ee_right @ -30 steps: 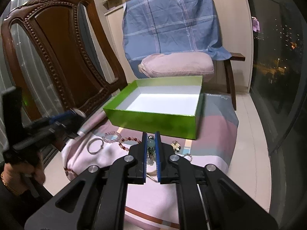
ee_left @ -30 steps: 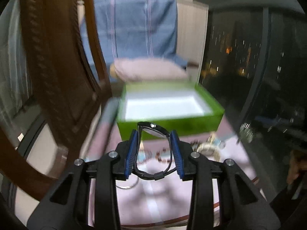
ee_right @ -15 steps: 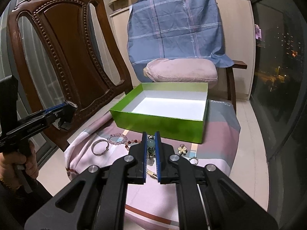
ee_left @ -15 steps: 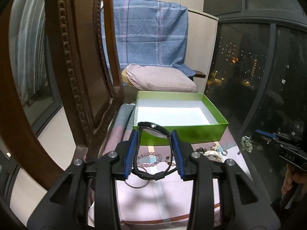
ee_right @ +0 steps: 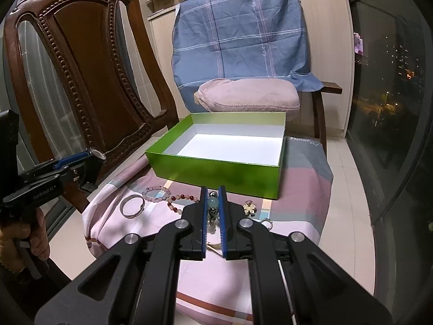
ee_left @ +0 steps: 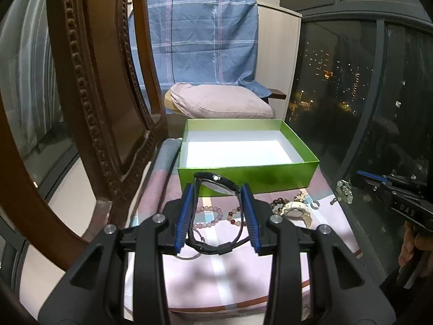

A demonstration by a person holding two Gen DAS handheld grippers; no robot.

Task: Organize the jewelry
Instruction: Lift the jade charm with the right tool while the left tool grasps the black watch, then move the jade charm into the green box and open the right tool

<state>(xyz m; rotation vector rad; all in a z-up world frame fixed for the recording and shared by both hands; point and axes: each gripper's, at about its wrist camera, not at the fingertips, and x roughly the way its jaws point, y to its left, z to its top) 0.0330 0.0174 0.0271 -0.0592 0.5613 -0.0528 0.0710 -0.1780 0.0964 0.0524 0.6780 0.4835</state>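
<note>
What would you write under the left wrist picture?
Left gripper holds a black watch before an empty green box.

Right gripper (ee_right: 213,211) in foreground, fingers (ee_right: 203,216) closed on a beaded bracelet (ee_right: 212,208) with a pale green bead. Beyond, open green box (ee_right: 216,170) with white interior, on a pink-striped cloth (ee_right: 297,189). On cloth before box: silver bangle (ee_right: 132,206), pink bead bracelet (ee_right: 157,192), flower charm (ee_right: 249,207). At left, left gripper (ee_right: 92,159) in a hand (ee_right: 32,233). Carved wooden chair (ee_right: 81,67) behind.
</note>
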